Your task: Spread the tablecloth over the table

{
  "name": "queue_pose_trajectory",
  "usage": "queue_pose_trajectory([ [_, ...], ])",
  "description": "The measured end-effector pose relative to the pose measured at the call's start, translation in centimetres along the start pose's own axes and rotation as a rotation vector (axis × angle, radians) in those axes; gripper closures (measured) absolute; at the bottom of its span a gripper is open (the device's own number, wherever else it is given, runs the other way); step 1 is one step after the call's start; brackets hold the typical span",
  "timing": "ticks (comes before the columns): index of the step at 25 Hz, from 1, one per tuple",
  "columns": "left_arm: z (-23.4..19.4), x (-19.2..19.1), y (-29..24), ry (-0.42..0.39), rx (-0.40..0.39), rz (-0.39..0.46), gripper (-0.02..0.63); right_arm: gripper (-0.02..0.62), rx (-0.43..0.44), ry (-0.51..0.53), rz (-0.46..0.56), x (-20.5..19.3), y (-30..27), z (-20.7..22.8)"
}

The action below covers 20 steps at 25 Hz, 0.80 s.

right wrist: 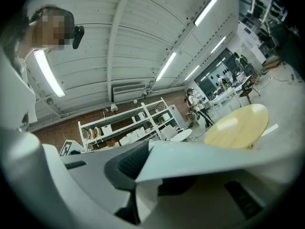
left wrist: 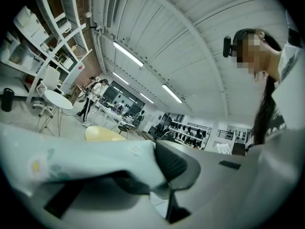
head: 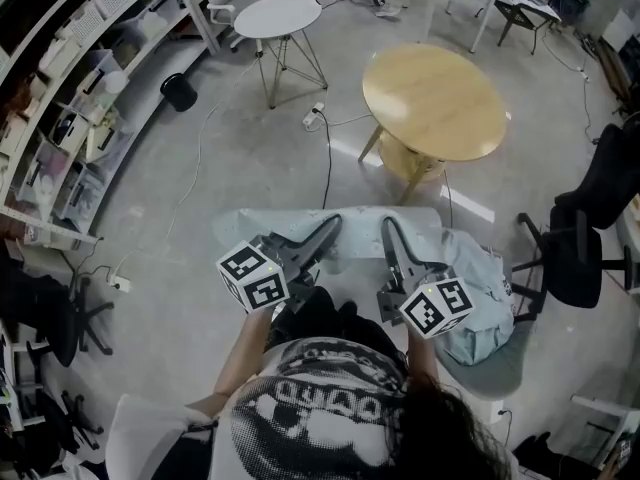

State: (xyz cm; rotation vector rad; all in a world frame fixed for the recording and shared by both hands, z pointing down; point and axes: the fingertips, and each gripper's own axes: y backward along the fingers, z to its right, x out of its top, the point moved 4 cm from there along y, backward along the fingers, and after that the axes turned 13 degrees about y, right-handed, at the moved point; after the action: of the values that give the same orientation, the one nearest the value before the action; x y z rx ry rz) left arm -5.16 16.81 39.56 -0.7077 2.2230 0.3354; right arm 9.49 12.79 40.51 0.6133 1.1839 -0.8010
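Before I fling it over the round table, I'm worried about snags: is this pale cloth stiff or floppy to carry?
Probably floppy: the tablecloth bunches and droops over a seat at the right. Likely light, since the left gripper and right gripper carry it by thin pinched edges. Its trailing end might catch before reaching the round table.

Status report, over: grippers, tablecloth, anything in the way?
Left gripper and right gripper both clamped on tablecloth. Cloth stretched between them, not yet on round table. Cable on floor ahead.
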Motion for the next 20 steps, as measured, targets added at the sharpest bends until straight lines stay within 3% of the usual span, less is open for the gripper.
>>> queue_pose_trajectory([
  [9,0.1,1.3,-3.6,-0.011,-0.015,-0.031,0.574,0.543,-0.006,-0.016,0.051,1.3,-0.5,3.1],
  [20,-5.6,5.1,-10.4,-0.016,-0.073,-0.089,0.574,0.541,-0.073,-0.017,0.032,2.2,-6.3,9.0],
])
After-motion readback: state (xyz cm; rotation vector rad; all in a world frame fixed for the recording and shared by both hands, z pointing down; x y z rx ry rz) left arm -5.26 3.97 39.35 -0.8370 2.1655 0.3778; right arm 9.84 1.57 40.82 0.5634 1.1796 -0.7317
